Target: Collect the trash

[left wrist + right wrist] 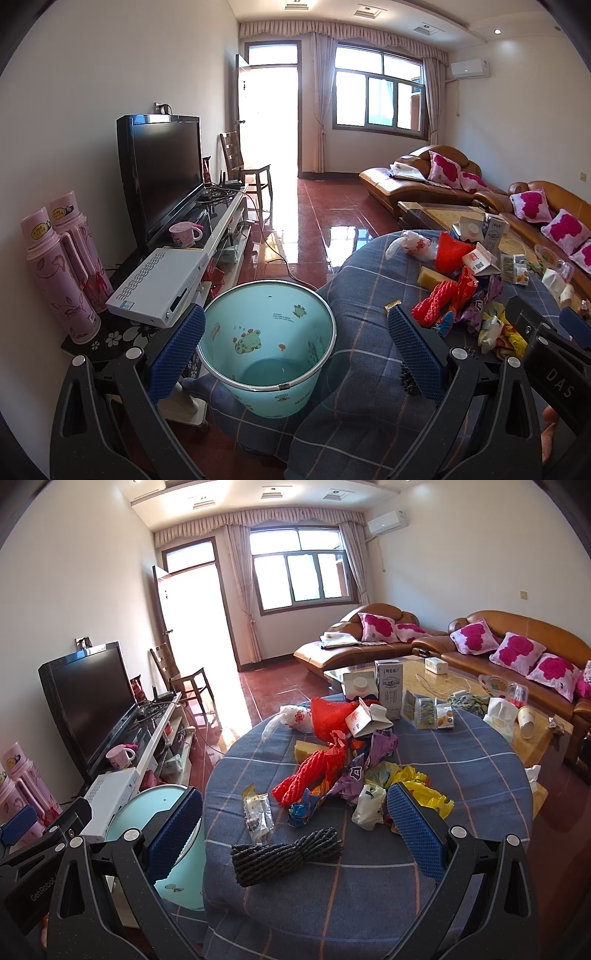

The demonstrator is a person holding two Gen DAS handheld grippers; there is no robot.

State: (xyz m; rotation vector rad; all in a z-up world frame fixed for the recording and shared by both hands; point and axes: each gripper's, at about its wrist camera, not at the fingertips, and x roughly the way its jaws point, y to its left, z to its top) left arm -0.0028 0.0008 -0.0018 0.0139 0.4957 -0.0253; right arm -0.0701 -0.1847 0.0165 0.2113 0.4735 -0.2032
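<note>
A round counter (461, 775) draped in a blue plaid cloth fills the middle of the room, with a brown leather sofa (517, 635) and its pink flowered cushions beyond it on the right and a black television (88, 698) on a low stand along the left wall. Beside the counter's left edge stands a light-blue bin (266, 332) printed with cartoon frogs; its inside looks empty, and the plaid cloth bunches against its lower wall. On the counter lies a heap of trash (351, 771): a red foam net sleeve (306, 779), a red bag (328, 716), purple and yellow wrappers, crumpled white plastic bags and a tipped white carton (364, 718). At the far rim stand an upright milk carton (388, 692) and several small snack boxes. Nearer the camera a dark coil of cord (284, 853) lies flat, and just behind it a clear snack wrapper (256, 812). The left gripper (295, 350) hangs above the bin with its blue-padded fingers spread wide on either side of the rim and nothing between them. The right gripper (295, 827) hovers over the near side of the counter, likewise spread wide and empty, the coil of cord and the snack wrapper lying in the gap between its fingers. Two pink thermos flasks (62, 273) stand left of the television, next to a white set-top box (159, 284) and a pink mug (183, 235).
</note>
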